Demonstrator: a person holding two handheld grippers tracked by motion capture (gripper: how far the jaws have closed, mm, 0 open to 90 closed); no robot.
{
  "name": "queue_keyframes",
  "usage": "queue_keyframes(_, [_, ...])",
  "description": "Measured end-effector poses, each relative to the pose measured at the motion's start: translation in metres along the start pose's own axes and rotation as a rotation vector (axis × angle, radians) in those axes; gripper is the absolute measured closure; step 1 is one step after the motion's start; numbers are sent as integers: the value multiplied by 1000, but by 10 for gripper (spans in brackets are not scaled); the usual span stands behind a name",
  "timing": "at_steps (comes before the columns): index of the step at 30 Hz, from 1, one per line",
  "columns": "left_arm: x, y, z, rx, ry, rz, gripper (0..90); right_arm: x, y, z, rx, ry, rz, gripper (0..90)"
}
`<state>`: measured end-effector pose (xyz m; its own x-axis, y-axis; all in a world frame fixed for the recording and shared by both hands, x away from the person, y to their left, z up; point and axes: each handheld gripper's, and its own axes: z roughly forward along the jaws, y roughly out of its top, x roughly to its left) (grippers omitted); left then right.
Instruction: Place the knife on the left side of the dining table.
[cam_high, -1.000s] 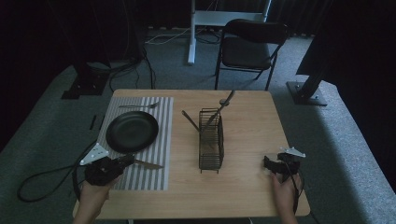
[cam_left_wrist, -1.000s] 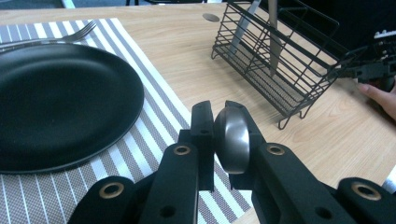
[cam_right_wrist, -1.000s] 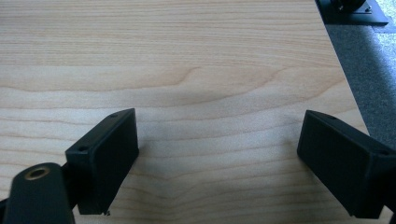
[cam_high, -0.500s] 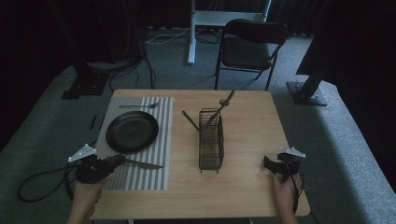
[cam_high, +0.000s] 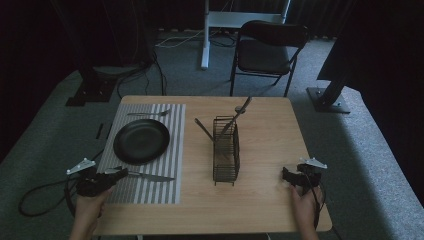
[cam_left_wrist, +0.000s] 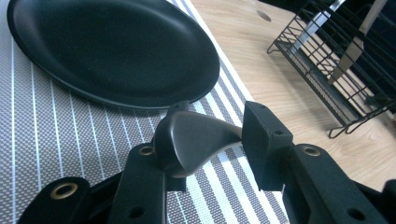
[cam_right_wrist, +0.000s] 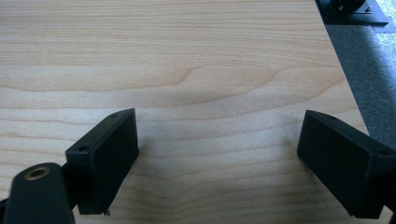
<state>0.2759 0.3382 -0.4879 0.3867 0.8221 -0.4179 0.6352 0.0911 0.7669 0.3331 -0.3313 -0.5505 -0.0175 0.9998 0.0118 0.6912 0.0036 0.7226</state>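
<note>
A table knife (cam_high: 147, 176) lies on the striped placemat (cam_high: 170, 150), below the black plate (cam_high: 141, 141). My left gripper (cam_high: 119, 173) sits at the mat's left near corner, at the knife's handle end. In the left gripper view the dark handle (cam_left_wrist: 196, 140) rests between the jaws of the left gripper (cam_left_wrist: 217, 128), against the left one, with a gap to the right one. The jaws have just been opening and the pads no longer clamp the handle. My right gripper (cam_high: 289, 175) rests near the table's right front corner. In its own view the right gripper (cam_right_wrist: 217, 140) stands wide open over bare wood.
A black wire rack (cam_high: 226, 150) holding a few utensils stands mid-table, also seen as the rack (cam_left_wrist: 336, 60) to the left gripper's right. A fork (cam_high: 147, 114) lies at the mat's far edge. A folding chair (cam_high: 267, 50) stands beyond the table.
My left hand has slid left along the mat's near edge and sunk lower. The knife stays lying on the mat. The right hand has not moved.
</note>
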Motion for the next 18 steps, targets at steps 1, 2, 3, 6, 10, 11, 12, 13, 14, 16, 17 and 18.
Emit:
queue_keyframes(1, [3,-2,1,-9,-8,-4,630,0,0,0,0,0,0,116])
queue_keyframes(2, [6,-4,2,-9,-8,-8,626,0,0,0,-1,0,-1,116])
queue_keyframes(3, [6,-4,2,-9,-8,-8,616,0,0,0,-1,0,-1,116])
queue_keyframes(6, [14,-10,5,-2,-3,-23,592,0,0,0,0,0,0,116])
queue_keyframes(10, [22,-17,10,29,44,-21,572,0,0,0,-1,0,-1,116])
queue_keyframes(11, [23,-19,12,42,67,-12,586,0,0,0,0,0,0,116])
queue_keyframes(12, [26,-21,14,54,72,-12,588,0,0,0,0,0,0,116])
queue_keyframes(13, [29,-23,16,64,76,-27,587,0,0,0,0,0,0,116])
queue_keyframes(14, [32,-25,17,77,86,-34,588,0,0,0,0,0,0,116])
queue_keyframes(16, [35,-28,20,103,105,-42,597,0,0,0,0,0,0,116])
queue_keyframes(17, [35,-29,21,111,110,-45,598,0,0,0,0,0,0,116])
queue_keyframes(18, [36,-31,22,110,101,-42,598,0,0,0,0,0,0,116])
